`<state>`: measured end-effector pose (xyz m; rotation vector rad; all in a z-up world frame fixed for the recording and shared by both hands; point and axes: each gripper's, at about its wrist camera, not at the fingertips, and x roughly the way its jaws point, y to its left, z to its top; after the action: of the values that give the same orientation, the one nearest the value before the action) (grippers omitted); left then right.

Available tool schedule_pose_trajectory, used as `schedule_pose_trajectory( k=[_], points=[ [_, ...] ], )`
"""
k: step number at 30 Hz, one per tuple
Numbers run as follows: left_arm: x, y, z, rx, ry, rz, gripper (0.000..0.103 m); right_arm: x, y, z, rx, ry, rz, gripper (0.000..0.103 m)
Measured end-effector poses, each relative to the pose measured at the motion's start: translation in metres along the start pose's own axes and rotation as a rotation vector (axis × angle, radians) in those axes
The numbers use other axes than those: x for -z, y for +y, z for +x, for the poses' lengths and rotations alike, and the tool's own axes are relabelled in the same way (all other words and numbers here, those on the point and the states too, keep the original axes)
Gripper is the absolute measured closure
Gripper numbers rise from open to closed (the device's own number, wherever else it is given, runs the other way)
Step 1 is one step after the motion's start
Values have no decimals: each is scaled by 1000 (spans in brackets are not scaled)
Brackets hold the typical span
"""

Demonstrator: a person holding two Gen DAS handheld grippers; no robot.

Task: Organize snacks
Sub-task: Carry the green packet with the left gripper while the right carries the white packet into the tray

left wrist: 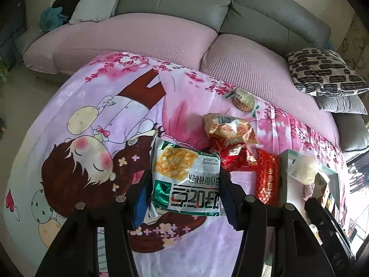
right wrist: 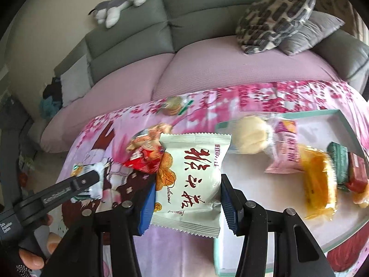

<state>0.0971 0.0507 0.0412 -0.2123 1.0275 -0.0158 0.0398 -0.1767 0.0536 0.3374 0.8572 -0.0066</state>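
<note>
Holding one packet in each gripper, we hang over the cartoon blanket [left wrist: 69, 120]. Our left gripper [left wrist: 185, 182] clamps a green-and-white snack packet [left wrist: 184, 175]. Our right gripper [right wrist: 186, 191] pinches a white pastry packet [right wrist: 193, 180] beside the pale tray [right wrist: 322, 120], where a round bun [right wrist: 250, 136] and an orange cake [right wrist: 318, 180] lie.
</note>
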Motion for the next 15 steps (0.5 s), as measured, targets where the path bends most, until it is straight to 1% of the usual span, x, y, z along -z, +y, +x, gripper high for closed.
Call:
schedule_pose_trajectory(
  k=[7,15],
  points=[
    [2,-32,-9,32,-12,53,46,-12,-41,-15,46,-45,85,49],
    [6,-90,-17,84,-23,156,46,-18,-98,-33,98,-99,197,49]
  ],
)
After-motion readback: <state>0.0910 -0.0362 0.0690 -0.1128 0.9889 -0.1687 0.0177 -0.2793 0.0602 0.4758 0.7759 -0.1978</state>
